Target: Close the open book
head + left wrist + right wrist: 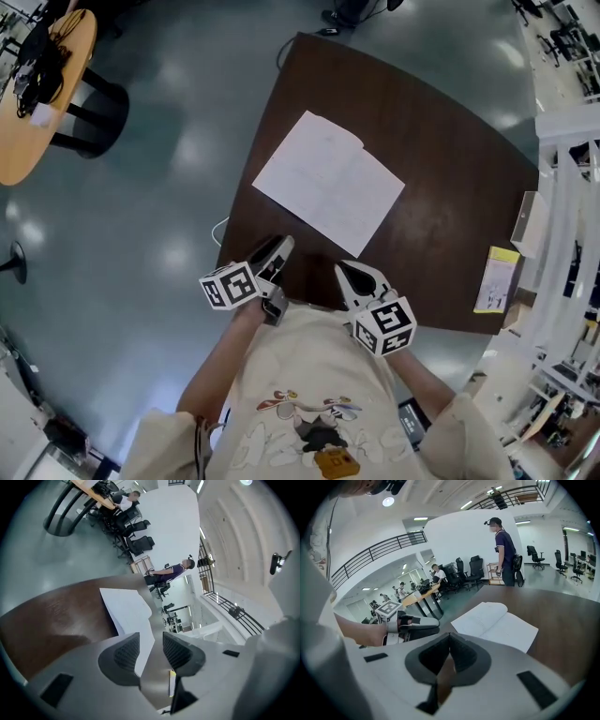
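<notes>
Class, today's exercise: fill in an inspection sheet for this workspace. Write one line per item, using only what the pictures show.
Surface: dark brown table with a wood-grain top.
Job's things: open book, lying flat with white pages up, untouched.
Clutter: yellow-topped leaflet at the table's right edge.
Grippers: left gripper has jaws apart and is empty; right gripper has jaws together and is empty; both are at the near edge, short of the book.
Cables: thin pale cable on the floor by the table's left edge.
Surroundings: grey floor, round wooden table, white shelving, a standing person.
</notes>
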The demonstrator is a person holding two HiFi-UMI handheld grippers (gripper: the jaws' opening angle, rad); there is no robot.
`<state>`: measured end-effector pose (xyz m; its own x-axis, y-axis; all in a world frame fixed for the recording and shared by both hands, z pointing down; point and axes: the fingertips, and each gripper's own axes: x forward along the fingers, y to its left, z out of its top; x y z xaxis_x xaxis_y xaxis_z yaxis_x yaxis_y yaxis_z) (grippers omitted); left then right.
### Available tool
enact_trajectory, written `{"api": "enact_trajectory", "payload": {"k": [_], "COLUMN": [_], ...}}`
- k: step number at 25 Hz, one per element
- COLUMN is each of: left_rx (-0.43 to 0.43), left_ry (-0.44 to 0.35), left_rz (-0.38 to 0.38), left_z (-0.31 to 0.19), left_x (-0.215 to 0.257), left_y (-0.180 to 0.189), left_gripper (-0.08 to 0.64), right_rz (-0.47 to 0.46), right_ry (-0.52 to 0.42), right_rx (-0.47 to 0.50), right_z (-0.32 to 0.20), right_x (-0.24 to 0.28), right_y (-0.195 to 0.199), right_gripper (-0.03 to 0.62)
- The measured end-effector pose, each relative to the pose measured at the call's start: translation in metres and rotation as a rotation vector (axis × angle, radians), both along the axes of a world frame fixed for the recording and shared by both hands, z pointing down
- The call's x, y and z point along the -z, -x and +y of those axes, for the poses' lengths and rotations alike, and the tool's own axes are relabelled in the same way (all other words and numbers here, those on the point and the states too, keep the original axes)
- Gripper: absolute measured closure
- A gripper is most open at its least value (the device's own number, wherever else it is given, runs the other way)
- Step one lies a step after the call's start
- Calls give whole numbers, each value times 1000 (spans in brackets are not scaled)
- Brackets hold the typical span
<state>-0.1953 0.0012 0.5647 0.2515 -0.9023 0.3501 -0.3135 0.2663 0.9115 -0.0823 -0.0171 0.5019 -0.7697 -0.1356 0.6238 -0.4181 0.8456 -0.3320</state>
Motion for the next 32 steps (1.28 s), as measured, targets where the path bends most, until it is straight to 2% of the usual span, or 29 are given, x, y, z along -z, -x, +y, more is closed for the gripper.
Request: {"api": "enact_trajectory", "payload": {"k": [6,13,17,25,32], "left_rx": [72,138,195,286,321], "left_ry": [3,52,88,125,169], "left_rz": [99,153,223,291,303], "left_z": [-21,-34,-40,-49,-57], "left_x": [-24,-60,-84,-111,-132], "left_y": [6,11,21,52,69], "left_gripper": [414,413,414,414,414], "right_rz": [28,49,66,74,73], "right_ry": [-4,-4,1,9,11], "right_rx": [44,58,59,45,26], "right_z": [-15,-29,-31,-29,-32], "right_x": [-13,-22,-25,-24,-21], "right_y": [7,12,11,9,8], "right_gripper": [586,586,586,586,586]}}
